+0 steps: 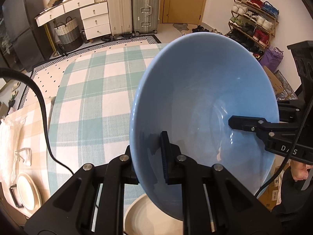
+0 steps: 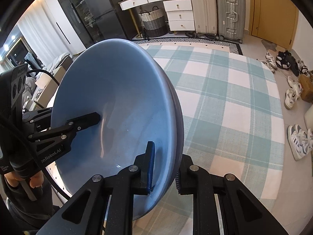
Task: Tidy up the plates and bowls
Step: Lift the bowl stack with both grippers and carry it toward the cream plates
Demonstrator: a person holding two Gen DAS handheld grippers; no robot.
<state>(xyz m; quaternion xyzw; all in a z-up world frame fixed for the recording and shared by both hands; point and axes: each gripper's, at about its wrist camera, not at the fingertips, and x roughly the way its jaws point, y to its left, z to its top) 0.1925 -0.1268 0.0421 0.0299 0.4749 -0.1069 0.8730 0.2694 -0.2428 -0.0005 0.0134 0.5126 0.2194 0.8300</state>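
A large blue bowl point(image 1: 203, 101) point(image 2: 117, 101) is held tilted in the air above the checked tablecloth. My left gripper point(image 1: 150, 156) is shut on its rim, one finger inside and one outside. My right gripper point(image 2: 164, 168) is shut on the opposite rim in the same way. Each gripper shows in the other's view, the right one point(image 1: 254, 125) and the left one point(image 2: 82, 121), with a finger inside the bowl. A cream bowl point(image 1: 148, 219) sits on the table just under the blue bowl. A cream plate point(image 1: 27, 192) stands on edge in a rack at the lower left.
The table carries a green and white checked cloth point(image 2: 230, 105). A black cable point(image 1: 45, 117) trails across its left side. A white cloth point(image 1: 11, 137) lies at the left. Suitcases point(image 1: 133, 9), drawers and a shoe rack point(image 1: 254, 19) stand beyond.
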